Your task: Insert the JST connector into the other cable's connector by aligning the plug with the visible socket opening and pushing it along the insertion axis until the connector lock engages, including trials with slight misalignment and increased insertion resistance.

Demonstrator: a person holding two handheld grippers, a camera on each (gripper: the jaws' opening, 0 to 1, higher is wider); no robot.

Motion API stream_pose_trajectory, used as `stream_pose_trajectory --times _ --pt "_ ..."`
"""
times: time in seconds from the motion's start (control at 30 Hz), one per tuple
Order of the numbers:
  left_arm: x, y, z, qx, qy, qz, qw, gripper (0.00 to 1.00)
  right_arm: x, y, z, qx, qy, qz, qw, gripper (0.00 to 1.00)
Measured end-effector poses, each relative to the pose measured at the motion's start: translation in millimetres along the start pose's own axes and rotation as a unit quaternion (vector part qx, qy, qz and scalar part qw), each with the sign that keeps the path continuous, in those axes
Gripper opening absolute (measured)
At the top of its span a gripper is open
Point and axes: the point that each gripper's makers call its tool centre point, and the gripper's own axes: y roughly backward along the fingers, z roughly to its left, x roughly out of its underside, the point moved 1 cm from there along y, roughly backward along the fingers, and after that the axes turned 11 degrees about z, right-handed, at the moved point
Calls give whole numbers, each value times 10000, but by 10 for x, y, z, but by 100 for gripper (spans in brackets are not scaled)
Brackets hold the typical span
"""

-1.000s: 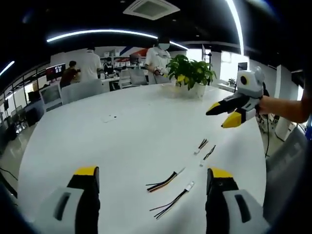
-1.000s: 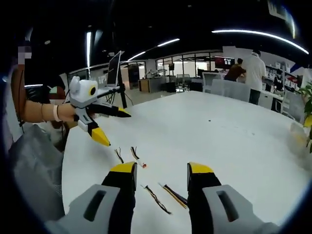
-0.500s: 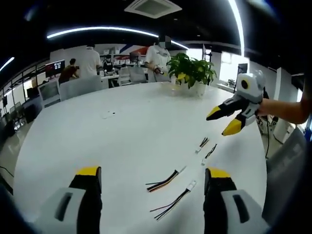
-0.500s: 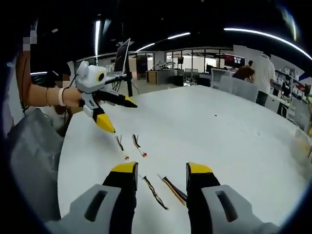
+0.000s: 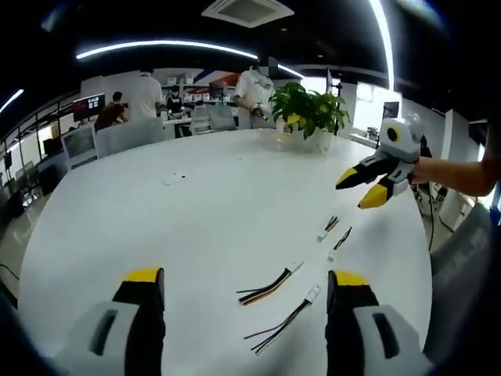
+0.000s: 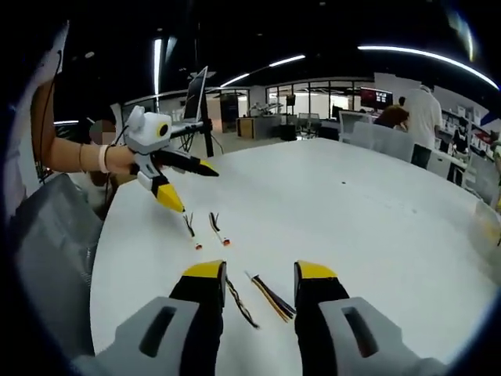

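Both grippers hang over the white table (image 5: 196, 204) with jaws apart, holding nothing.

In the left gripper view, the left gripper (image 5: 243, 290) has two connector cables between and just ahead of its jaws: the multicoloured cable (image 5: 268, 285) and the dark cable (image 5: 283, 323) with a white plug, probably JST. Two short cables (image 5: 334, 233) lie farther ahead, below the right gripper (image 5: 362, 188). In the right gripper view, the right gripper (image 6: 257, 272) frames two cables (image 6: 262, 296); the left gripper (image 6: 185, 184) hovers upper left.
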Motion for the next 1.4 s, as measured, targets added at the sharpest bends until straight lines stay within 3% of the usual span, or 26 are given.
stream_pose_trajectory --times 0.13,0.27,0.63,0.93,1.2,1.4 --pt "-15 -31 21 -57 -299 -91 9995 82 7 -52 0 -7 -22 -18 10000 33" --pt "-40 -77 0 196 -79 -325 9992 83 59 -102 -35 9 -26 45 10000 33" --pt "14 -178 -98 455 -471 -216 9976 79 114 -165 -83 38 136 142 9998 33" --pt "79 -299 -142 630 -694 -100 9956 74 174 -289 -49 -168 322 285 9989 24" --pt "54 -365 -167 807 -691 -158 9942 63 187 -389 2 -346 421 307 9980 22" --pt "69 -416 -217 933 -779 -101 9925 52 199 -436 25 -544 165 214 9982 17"
